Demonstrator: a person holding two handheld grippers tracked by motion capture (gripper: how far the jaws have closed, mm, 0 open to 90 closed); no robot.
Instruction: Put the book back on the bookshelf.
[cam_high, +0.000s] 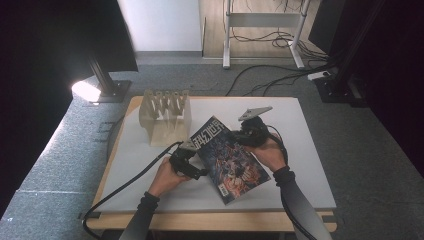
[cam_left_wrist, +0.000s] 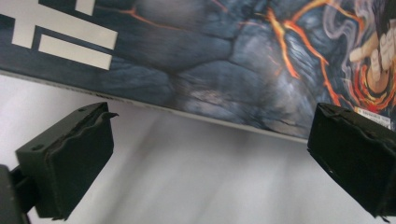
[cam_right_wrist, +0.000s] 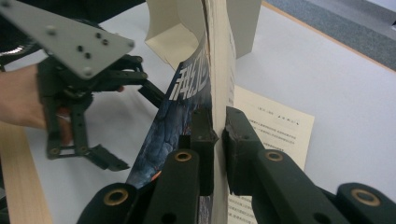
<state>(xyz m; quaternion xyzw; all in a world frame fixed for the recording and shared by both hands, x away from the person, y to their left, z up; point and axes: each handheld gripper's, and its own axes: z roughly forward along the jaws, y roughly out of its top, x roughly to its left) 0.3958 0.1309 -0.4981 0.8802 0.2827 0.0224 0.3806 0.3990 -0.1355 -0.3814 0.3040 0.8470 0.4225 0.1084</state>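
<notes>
Your right gripper (cam_right_wrist: 217, 135) clamps the comic book's (cam_high: 231, 158) edge, lifting it; your left gripper (cam_left_wrist: 210, 158), jaws spread, should next support its near edge toward the slotted rack (cam_high: 165, 116).

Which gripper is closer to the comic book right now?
Right. The right gripper is clamped on the comic book, lifting its edge. The left gripper is open beside the cover, not touching.

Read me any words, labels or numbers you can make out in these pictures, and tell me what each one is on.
Large white block title characters on the cover of the magazine: stylised, not legible as words.
Small white label with fine print on the cover, seen in the left gripper view: too small to read.
Lines of small print on the open inner page: too small and blurred to read.
No other lettering can be made out.
</notes>
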